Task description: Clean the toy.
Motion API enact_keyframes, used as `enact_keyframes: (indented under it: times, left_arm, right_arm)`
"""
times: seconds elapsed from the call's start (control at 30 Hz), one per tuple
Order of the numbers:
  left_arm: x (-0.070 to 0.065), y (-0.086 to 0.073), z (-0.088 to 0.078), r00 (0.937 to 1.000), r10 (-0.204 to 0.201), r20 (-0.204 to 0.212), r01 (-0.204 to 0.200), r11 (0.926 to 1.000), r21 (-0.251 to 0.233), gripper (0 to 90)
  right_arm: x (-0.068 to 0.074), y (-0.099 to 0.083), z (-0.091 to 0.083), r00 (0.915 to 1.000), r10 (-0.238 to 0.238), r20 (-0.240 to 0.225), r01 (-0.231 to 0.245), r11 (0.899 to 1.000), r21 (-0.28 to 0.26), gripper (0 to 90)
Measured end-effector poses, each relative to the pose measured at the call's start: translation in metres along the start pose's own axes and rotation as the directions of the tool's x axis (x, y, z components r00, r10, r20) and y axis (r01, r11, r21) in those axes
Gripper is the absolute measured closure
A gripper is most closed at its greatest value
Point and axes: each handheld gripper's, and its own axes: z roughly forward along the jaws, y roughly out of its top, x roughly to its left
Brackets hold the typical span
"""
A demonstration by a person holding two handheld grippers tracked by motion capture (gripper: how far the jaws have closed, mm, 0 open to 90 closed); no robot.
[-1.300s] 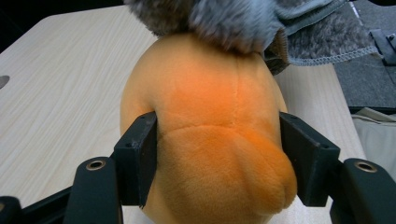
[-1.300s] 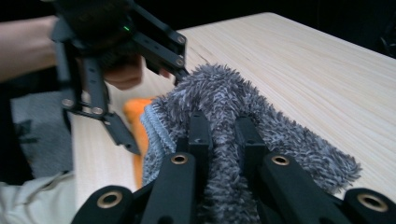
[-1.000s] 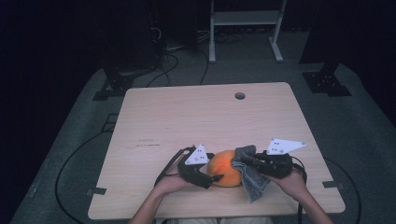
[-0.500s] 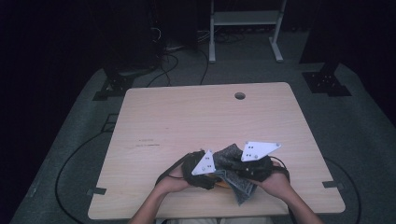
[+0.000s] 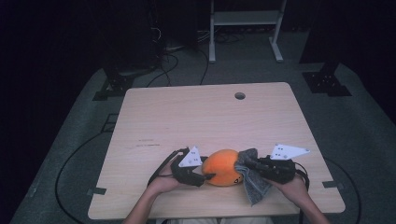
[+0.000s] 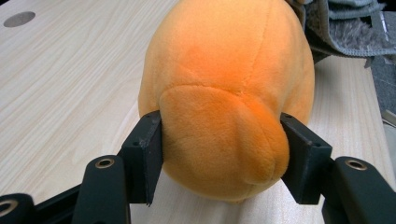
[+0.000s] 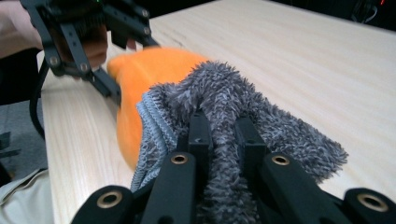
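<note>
1. High view: An orange plush toy point(image 5: 223, 167) lies on the wooden counter point(image 5: 205, 121), near the counter's front edge and about midway along it. The left gripper point(image 5: 206, 176) meets the toy's left end, held by the person's left hand point(image 5: 164, 181). The right gripper point(image 5: 247, 164) is at the toy's right end, held by the right hand point(image 5: 293, 185), with a grey cloth point(image 5: 251, 179) bunched against the toy and hanging down toward the front edge. A round hole point(image 5: 239, 95) sits in the counter well behind the toy.

2. Left gripper view: The left gripper point(image 6: 223, 154) is clamped on the plush toy point(image 6: 224, 88); both jaws press into a rounded bulge at the toy's near end. The toy rests on the counter point(image 6: 65, 79). The grey cloth point(image 6: 348, 25) touches the toy's far end.

3. Right gripper view: The right gripper point(image 7: 223, 133) is closed on the grey cloth point(image 7: 243, 121), the fabric pinched between its jaws. The cloth lies against the plush toy point(image 7: 149, 74), beyond which the left gripper point(image 7: 109, 86) holds the toy's far end.
</note>
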Motion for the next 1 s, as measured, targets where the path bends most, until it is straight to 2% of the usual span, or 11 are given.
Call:
enact_keyframes:
  times: [0.2, 0.3, 0.37, 0.53, 0.67, 0.73, 0.77, 0.83, 0.87, 0.9, 1.0]
  left_arm:
    - [0.001, 0.001, 0.001, 1.0, -0.004, -0.005, 0.004, 1.0, -0.004, 37.9]
    - [-0.001, 0.002, 0.002, 0.9998, 0.02, 0.0, -0.02, 0.9996, -0.017, 36.7]
    - [-0.003, 0.003, 0.002, 0.999, 0.045, 0.006, -0.045, 0.9988, -0.022, 36.8]
    - [-0.004, 0.004, 0.002, 0.9949, 0.098, 0.026, -0.097, 0.995, -0.024, 37.7]
    - [-0.007, 0.007, 0.003, 0.9912, 0.128, 0.031, -0.128, 0.9916, -0.02, 37.7]
    - [-0.004, 0.007, 0.002, 0.9946, 0.097, 0.038, -0.096, 0.9952, -0.019, 36.3]
    - [-0.002, 0.007, 0.002, 0.9983, 0.04, 0.043, -0.039, 0.999, -0.023, 32.1]
    - [0.002, 0.008, 0.002, 0.9972, -0.048, 0.058, 0.049, 0.9986, -0.016, 20.2]
    - [0.004, 0.007, 0.001, 0.9911, -0.108, 0.079, 0.111, 0.9934, -0.03, 17.0]
    - [0.006, 0.007, -0.001, 0.981, -0.165, 0.101, 0.171, 0.9844, -0.044, 15.0]
    - [0.012, 0.01, 0.0, 0.9493, -0.289, 0.124, 0.295, 0.9547, -0.037, 10.4]
  right_arm:
    - [-0.006, -0.019, -0.003, 0.9984, 0.057, -0.005, -0.057, 0.998, 0.033, 79.5]
    - [-0.007, -0.026, -0.006, 0.998, 0.062, -0.004, -0.062, 0.996, 0.068, 79.5]
    - [-0.009, -0.028, -0.009, 0.997, 0.076, -0.016, -0.075, 0.995, 0.064, 79.5]
    - [-0.008, -0.01, -0.012, 0.9954, 0.074, -0.061, -0.075, 0.997, -0.008, 79.5]
    - [-0.01, 0.011, -0.003, 0.9968, 0.05, -0.063, -0.053, 0.998, -0.042, 79.5]
    - [-0.014, 0.017, 0.003, 0.9966, 0.057, -0.059, -0.058, 0.998, -0.023, 79.5]
    - [-0.015, 0.017, 0.006, 0.9963, 0.064, -0.058, -0.064, 0.998, -0.008, 79.5]
    - [-0.016, 0.014, 0.01, 0.9933, 0.089, -0.073, -0.089, 0.996, 0.004, 79.5]
    - [-0.015, 0.014, 0.011, 0.993, 0.09, -0.076, -0.09, 0.996, 0.006, 79.5]
    - [-0.013, 0.013, 0.01, 0.9931, 0.088, -0.077, -0.088, 0.996, 0.006, 79.5]
    - [-0.007, 0.01, 0.01, 0.9945, 0.073, -0.075, -0.072, 0.997, 0.019, 79.5]
